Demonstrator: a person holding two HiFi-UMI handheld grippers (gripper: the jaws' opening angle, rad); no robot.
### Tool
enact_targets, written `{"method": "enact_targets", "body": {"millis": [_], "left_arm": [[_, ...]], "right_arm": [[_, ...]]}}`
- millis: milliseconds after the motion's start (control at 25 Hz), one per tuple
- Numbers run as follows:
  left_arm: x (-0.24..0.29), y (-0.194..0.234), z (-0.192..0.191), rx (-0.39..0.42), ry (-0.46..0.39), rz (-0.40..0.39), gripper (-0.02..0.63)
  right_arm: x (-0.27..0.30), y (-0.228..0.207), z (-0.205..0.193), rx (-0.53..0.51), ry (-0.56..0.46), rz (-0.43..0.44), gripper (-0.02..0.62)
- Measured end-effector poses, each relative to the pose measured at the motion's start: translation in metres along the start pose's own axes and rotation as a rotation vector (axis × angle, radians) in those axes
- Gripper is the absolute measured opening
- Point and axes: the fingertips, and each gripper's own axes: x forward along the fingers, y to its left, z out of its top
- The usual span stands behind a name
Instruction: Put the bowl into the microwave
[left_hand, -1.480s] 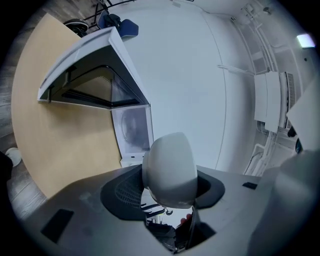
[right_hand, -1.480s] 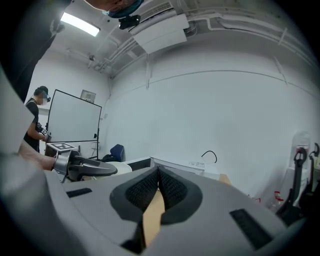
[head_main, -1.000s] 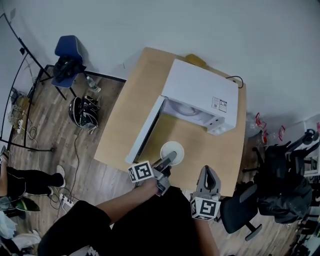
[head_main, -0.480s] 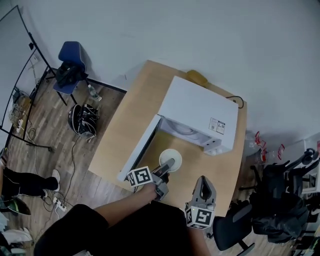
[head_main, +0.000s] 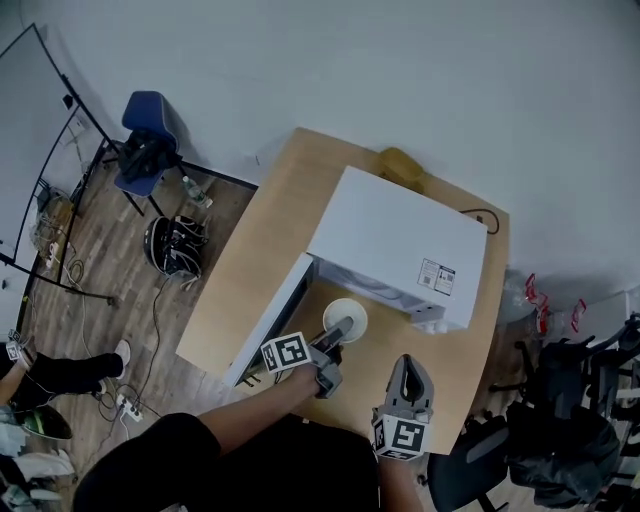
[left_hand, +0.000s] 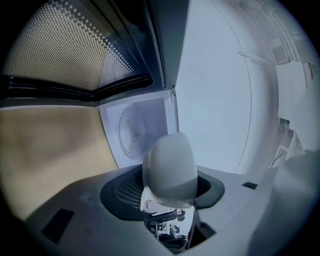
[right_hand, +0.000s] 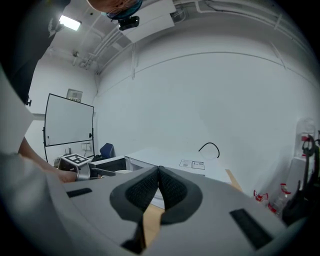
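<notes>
The boxy microwave is white, its door window finely dotted. The round bowl is off-white, the wooden table pale tan.

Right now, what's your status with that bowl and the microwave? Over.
Left hand-held gripper shut on bowl rim. Right hand-held gripper shut, empty. Bowl just outside open microwave, door swung wide; nothing blocking.

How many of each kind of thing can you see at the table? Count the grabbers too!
microwave: 1
bowl: 1
yellow-brown lump behind the microwave: 1
grippers: 2, the left gripper holding the bowl and the right gripper holding nothing
Total: 5
</notes>
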Motion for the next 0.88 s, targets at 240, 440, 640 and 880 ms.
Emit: {"method": "enact_targets", "body": {"millis": [240, 440, 640, 880], "left_arm": [[0.028, 0.013, 0.009, 0.007, 0.008, 0.028, 0.222], [0.048, 0.028, 0.020, 0.012, -0.004, 0.039, 0.222], [0.069, 0.044, 0.023, 0.005, -0.008, 0.055, 0.222], [0.091, 0.058, 0.024, 0.006, 0.002, 0.075, 0.223]], "right_arm": [[0.025, -0.011, -0.009, 0.011, 0.016, 0.023, 0.060], [0.043, -0.017, -0.011, 0.039, 0.022, 0.051, 0.060], [0.056, -0.019, -0.016, 0.048, 0.022, 0.068, 0.060], [0.066, -0.022, -0.023, 0.040, 0.040, 0.090, 0.060]]}}
